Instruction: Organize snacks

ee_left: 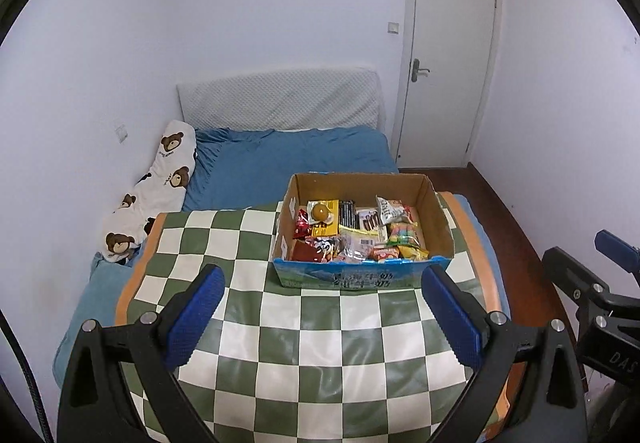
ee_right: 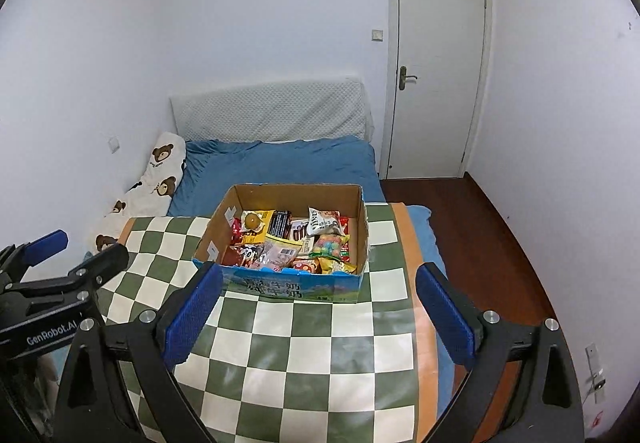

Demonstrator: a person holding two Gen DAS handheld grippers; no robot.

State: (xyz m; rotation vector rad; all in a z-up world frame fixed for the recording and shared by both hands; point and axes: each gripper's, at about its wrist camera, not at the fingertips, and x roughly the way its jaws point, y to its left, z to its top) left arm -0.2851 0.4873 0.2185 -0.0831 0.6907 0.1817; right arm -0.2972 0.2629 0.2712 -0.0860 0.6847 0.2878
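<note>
Cardboard box [ee_left: 362,277] of mixed snack packets [ee_left: 356,235] on checked cloth [ee_left: 320,343]. Left gripper [ee_left: 322,307], right gripper [ee_right: 318,307]: fingers wide, empty, short of box. Sorting seemingly unstarted; next, reach in.

Open brown cardboard box with blue printed front [ee_left: 362,277] [ee_right: 296,285], upright ahead of both grippers, packed with mixed colourful snack packets [ee_left: 356,233] [ee_right: 292,243], lying flat and overlapping
</note>
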